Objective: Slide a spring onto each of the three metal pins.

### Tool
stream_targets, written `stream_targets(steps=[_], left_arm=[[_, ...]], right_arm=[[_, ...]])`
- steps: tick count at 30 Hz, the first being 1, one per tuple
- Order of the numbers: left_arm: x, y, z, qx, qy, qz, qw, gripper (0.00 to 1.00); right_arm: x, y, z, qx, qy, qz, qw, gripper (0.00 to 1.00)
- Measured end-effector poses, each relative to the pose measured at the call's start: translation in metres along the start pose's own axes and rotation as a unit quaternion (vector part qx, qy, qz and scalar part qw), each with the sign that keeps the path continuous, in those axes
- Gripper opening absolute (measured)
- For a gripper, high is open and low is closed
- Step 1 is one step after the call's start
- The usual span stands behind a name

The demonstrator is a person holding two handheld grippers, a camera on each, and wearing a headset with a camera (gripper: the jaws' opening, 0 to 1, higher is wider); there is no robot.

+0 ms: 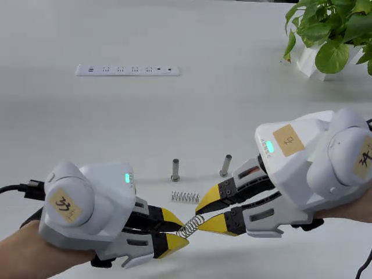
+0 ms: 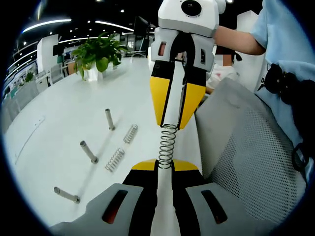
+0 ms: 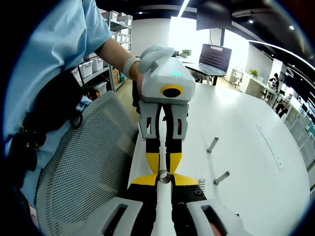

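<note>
- The left gripper (image 1: 174,229) and right gripper (image 1: 202,215) meet tip to tip. Each pinches one end of a spring (image 1: 190,225), which hangs in the air between them.
- In the left gripper view, that spring runs straight ahead from its own jaws to the right gripper's yellow tips.
- A loose spring (image 1: 185,196) lies flat on the table (image 1: 174,128) just beyond the joined tips. In the left gripper view a second loose spring (image 2: 130,133) lies a little further ahead, left of the jaws.
- Two pins (image 1: 175,170) (image 1: 225,165) stand upright past the loose spring, apart from each other and from both grippers.
- A third pin (image 2: 66,195) sits far left of the left gripper's jaws. Whether it stands or lies I cannot tell.
- In both gripper views the table's near edge runs just under the joined tips. A mesh chair (image 2: 246,147) stands right beside that edge.
- Beyond the pins the table lies bare as far as a power strip (image 1: 128,70).
- A plant (image 1: 328,29) stands at the far corner, well beyond the right gripper.
</note>
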State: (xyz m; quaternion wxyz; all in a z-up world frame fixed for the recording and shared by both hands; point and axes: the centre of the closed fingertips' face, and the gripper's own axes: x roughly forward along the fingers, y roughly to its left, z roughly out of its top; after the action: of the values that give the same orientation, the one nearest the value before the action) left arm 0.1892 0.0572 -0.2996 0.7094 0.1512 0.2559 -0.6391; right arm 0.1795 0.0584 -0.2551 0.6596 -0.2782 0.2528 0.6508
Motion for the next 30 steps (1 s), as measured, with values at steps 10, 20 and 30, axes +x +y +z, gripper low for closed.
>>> stream_targets(steps=[10, 20, 30], left_arm=[[0.0, -0.002, -0.001, -0.002, -0.004, 0.001, 1.0, 0.06], [-0.001, -0.001, -0.003, -0.007, -0.004, 0.009, 0.9999, 0.06], [0.001, 0.003, -0.005, -0.012, 0.004, 0.027, 0.9996, 0.06]], right_arm=[[0.0, 0.001, -0.003, 0.0, 0.006, 0.002, 1.0, 0.06], [0.001, -0.005, -0.006, 0.015, 0.022, -0.009, 0.9996, 0.36], [0.014, -0.003, -0.012, 0.009, 0.061, 0.028, 0.9977, 0.28]])
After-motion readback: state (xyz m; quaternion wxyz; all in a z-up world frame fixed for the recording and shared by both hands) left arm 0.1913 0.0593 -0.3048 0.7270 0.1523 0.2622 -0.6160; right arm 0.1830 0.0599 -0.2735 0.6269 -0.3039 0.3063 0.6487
